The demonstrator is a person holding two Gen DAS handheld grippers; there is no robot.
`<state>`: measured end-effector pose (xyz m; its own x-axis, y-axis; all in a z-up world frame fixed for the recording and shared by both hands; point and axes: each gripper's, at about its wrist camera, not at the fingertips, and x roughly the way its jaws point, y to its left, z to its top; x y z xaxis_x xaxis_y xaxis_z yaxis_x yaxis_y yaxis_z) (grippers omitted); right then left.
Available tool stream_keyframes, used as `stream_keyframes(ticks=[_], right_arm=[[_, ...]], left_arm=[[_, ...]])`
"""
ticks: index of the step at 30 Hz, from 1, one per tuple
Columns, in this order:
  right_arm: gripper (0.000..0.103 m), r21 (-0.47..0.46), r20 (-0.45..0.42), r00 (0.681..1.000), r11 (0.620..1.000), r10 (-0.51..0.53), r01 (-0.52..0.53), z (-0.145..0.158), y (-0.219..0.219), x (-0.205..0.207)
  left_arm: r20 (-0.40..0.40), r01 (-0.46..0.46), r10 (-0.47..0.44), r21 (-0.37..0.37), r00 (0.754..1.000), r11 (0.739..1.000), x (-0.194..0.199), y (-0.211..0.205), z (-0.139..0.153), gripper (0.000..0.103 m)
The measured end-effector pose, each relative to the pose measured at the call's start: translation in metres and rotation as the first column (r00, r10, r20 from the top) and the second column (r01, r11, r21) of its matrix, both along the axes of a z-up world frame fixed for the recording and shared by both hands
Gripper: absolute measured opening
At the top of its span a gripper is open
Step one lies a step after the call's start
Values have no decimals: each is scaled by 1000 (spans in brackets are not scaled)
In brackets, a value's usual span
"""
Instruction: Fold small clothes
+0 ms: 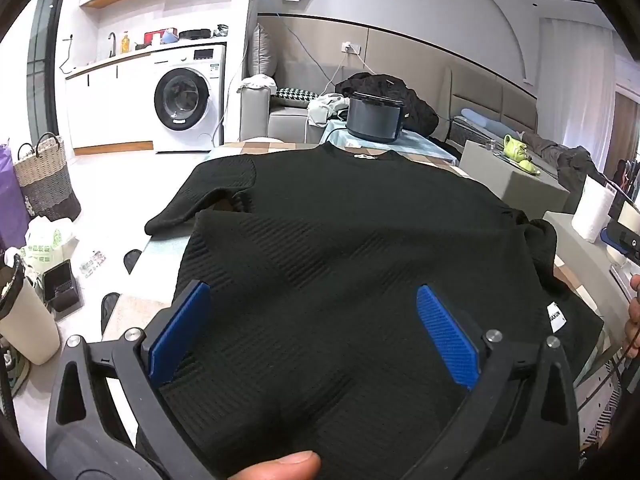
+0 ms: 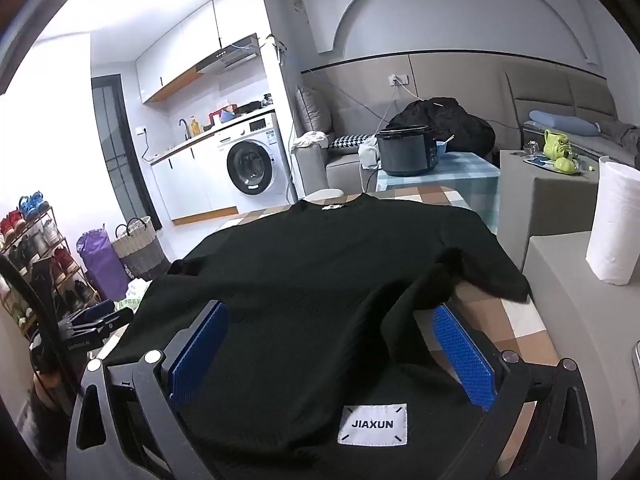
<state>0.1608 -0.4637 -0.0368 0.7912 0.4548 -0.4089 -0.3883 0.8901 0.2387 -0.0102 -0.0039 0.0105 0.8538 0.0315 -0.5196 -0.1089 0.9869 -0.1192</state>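
A black sweater (image 1: 340,240) lies spread flat on a checked tabletop (image 2: 516,320), collar at the far edge, both short sleeves out to the sides. The left tongs (image 1: 314,300) hang wide apart over the near hem, gripping nothing. Further right, the right tongs (image 2: 332,320) stand equally wide above the hem's corner, where a white label (image 2: 373,424) reads JIAXUN, and hold nothing. A paper towel roll (image 2: 614,224) stands well to the right.
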Motion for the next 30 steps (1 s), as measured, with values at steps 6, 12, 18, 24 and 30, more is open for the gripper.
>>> stream_keyframes(ticks=[6,12,18,24,30], right_arm=[[103,-5,-2,1000,1000,-5,5,2,0,1],[103,-2,6,1000,1000,-1,1,3,4,4],[103,-1,9,1000,1000,9,-9,4,10,4],[103,11,-7,1000,1000,5,-5,4,11,10],[103,12,-9,1000,1000,-1,1,6,15,16]], left_arm=[[1,5,-5,-1,1000,1000,-1,-3,2,103],[-5,0,0,-9,1000,1000,-2,-3,3,103],[-3,-4,4,-9,1000,1000,-3,-3,5,103],[1,8,-8,-21,1000,1000,-3,1,5,103],[-8,22,-23,-53,1000,998,1,1,5,102]])
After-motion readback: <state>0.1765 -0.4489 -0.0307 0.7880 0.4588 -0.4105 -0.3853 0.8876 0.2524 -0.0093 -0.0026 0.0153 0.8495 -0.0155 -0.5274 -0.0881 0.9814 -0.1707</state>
